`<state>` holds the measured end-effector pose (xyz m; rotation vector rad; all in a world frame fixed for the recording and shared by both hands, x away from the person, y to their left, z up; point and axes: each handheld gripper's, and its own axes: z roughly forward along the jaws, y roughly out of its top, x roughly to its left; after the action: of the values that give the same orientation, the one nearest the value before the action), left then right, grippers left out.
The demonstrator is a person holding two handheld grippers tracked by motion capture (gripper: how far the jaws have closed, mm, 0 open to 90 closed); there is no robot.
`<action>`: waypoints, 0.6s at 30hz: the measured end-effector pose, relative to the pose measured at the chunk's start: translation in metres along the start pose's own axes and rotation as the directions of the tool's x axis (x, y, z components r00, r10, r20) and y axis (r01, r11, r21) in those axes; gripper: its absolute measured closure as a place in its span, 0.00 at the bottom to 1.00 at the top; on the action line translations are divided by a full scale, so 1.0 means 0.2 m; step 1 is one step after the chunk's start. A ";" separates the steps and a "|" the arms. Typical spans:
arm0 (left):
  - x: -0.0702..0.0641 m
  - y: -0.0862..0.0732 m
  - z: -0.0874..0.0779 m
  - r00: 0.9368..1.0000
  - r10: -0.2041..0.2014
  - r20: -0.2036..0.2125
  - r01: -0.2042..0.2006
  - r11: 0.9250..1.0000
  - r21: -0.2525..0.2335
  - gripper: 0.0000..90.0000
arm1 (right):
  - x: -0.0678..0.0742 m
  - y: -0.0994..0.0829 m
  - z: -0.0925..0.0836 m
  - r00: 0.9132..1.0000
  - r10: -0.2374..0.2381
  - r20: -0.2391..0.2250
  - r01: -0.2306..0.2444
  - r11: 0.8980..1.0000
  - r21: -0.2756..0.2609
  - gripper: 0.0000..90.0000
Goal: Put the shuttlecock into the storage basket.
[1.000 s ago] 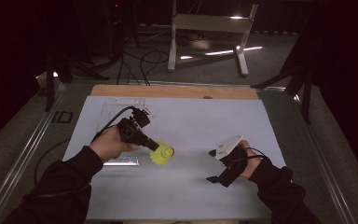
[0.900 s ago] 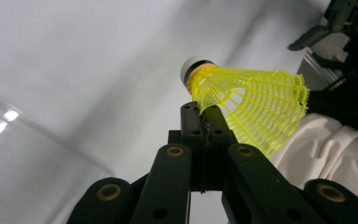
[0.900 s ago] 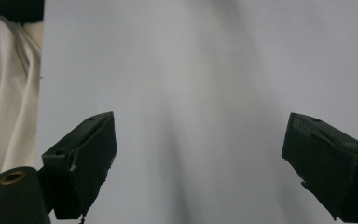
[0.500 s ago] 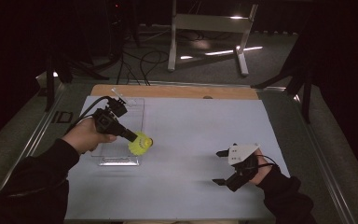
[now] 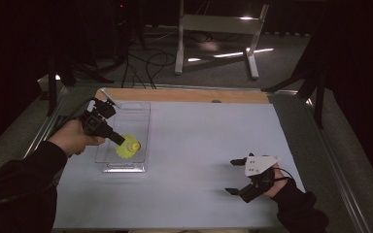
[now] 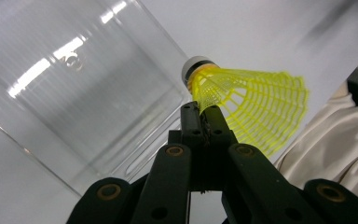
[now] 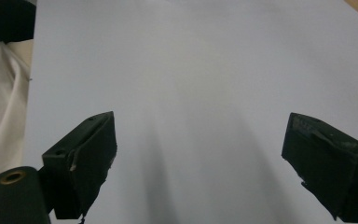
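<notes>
The left gripper [image 6: 204, 122] is clamped on the skirt of the yellow plastic mesh shuttlecock [image 5: 127, 148], held over the clear acrylic tray [image 5: 141, 112] at nine o'clock, cork tip pointing away; the right gripper [image 5: 235, 176] rests at five o'clock, jaws spread wide, empty, well apart.

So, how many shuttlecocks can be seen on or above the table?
1. The yellow shuttlecock is held by the left gripper over the clear tray at the table's left side. I see no others.

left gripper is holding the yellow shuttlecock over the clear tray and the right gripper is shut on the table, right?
Not quite: the right gripper is open, its jaws wide apart in the right gripper view. The rest holds: the left gripper holds the yellow shuttlecock over the clear tray.
</notes>
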<state>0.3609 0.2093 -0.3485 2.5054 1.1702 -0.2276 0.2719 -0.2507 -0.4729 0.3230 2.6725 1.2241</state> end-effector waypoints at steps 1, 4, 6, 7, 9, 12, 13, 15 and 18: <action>0.01 0.00 0.01 1.000 -0.006 0.007 0.006 1.000 0.004 1.00 | 0.00 0.00 0.00 1.000 0.000 0.000 0.000 1.000 0.000 0.11; 0.04 -0.01 0.04 1.000 -0.018 0.011 0.018 1.000 0.016 1.00 | 0.00 -0.01 0.01 1.000 0.009 -0.002 -0.009 1.000 -0.008 0.11; 0.05 -0.01 0.06 1.000 -0.023 0.005 0.023 0.999 0.026 1.00 | 0.00 -0.02 0.01 1.000 0.015 -0.005 -0.015 1.000 -0.007 0.11; 0.06 0.00 0.07 1.000 -0.027 0.014 0.026 0.999 0.026 1.00 | 0.00 -0.03 0.02 1.000 0.018 -0.006 -0.018 1.000 -0.003 0.11; 0.06 0.00 0.10 1.000 -0.021 0.009 0.021 0.999 0.046 1.00 | 0.00 -0.03 0.02 1.000 0.020 -0.007 -0.020 1.000 -0.002 0.11; 0.07 0.00 0.14 1.000 -0.028 0.008 0.027 0.997 0.069 1.00 | 0.00 -0.03 0.01 1.000 0.022 -0.002 -0.022 1.000 0.000 0.11; 0.08 0.00 0.16 0.999 -0.034 0.007 0.034 0.996 0.077 1.00 | 0.00 -0.03 0.01 1.000 0.022 -0.002 -0.022 1.000 -0.001 0.11; 0.10 0.01 0.19 0.999 -0.040 0.007 0.039 0.995 0.087 1.00 | 0.00 -0.04 0.02 1.000 0.026 -0.002 -0.026 1.000 -0.002 0.11; 0.11 0.01 0.23 0.999 -0.045 0.016 0.043 0.994 0.100 1.00 | 0.00 -0.04 0.02 1.000 0.027 -0.003 -0.027 1.000 0.002 0.11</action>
<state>0.3772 0.2051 -0.3955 2.5593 1.2358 -0.3278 0.2712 -0.2529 -0.4809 0.3585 2.6797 1.2309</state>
